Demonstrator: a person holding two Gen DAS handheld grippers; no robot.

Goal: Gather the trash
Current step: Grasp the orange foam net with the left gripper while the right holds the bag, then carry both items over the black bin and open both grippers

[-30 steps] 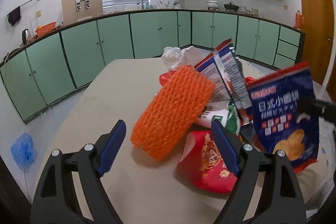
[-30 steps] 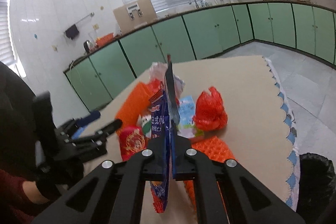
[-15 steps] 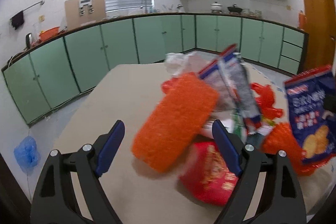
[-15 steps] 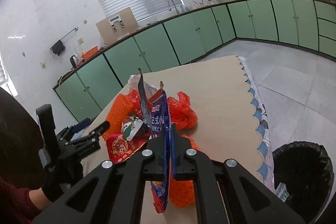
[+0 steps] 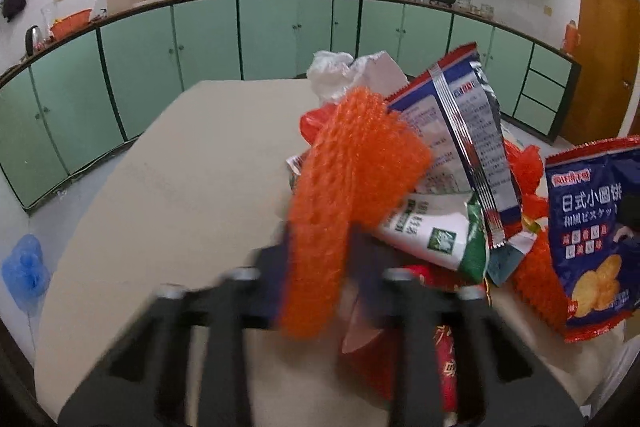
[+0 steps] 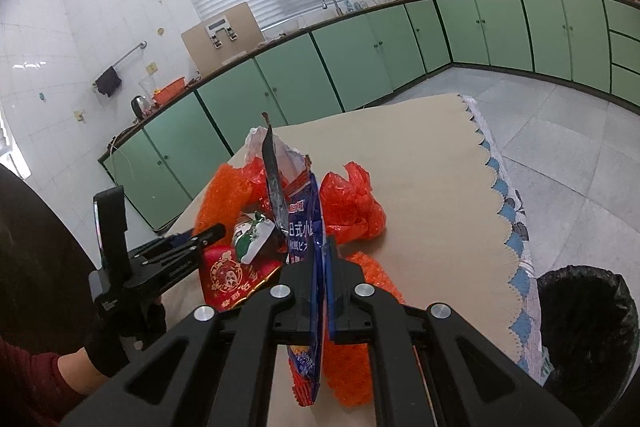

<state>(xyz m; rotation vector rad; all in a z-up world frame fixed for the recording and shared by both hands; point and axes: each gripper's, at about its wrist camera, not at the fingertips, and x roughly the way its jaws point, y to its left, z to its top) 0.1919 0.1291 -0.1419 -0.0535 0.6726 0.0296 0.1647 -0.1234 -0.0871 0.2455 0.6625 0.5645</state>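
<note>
A pile of trash lies on the beige table (image 5: pixel 180 187). My left gripper (image 5: pixel 320 259) is shut on an orange foam net (image 5: pixel 352 167), blurred by motion. Beside it lie a blue-and-silver snack bag (image 5: pixel 460 123), a white-green wrapper (image 5: pixel 432 231), a red packet (image 5: pixel 444 367) and crumpled white paper (image 5: pixel 340 71). My right gripper (image 6: pixel 318 267) is shut on a blue biscuit bag (image 6: pixel 310 251), held upright above the table; the bag also shows in the left wrist view (image 5: pixel 588 243). A red plastic bag (image 6: pixel 352 203) lies behind it.
A bin lined with a black bag (image 6: pixel 588 323) stands on the floor past the table's right edge. A second orange net (image 6: pixel 360 339) lies under my right gripper. Green cabinets (image 5: pixel 200 59) run around the room. A blue bag (image 5: pixel 24 275) lies on the floor at left.
My left gripper moved forward and closed on the orange foam net. My right gripper drew back and to the right with the biscuit bag, bringing the black bin into view.
</note>
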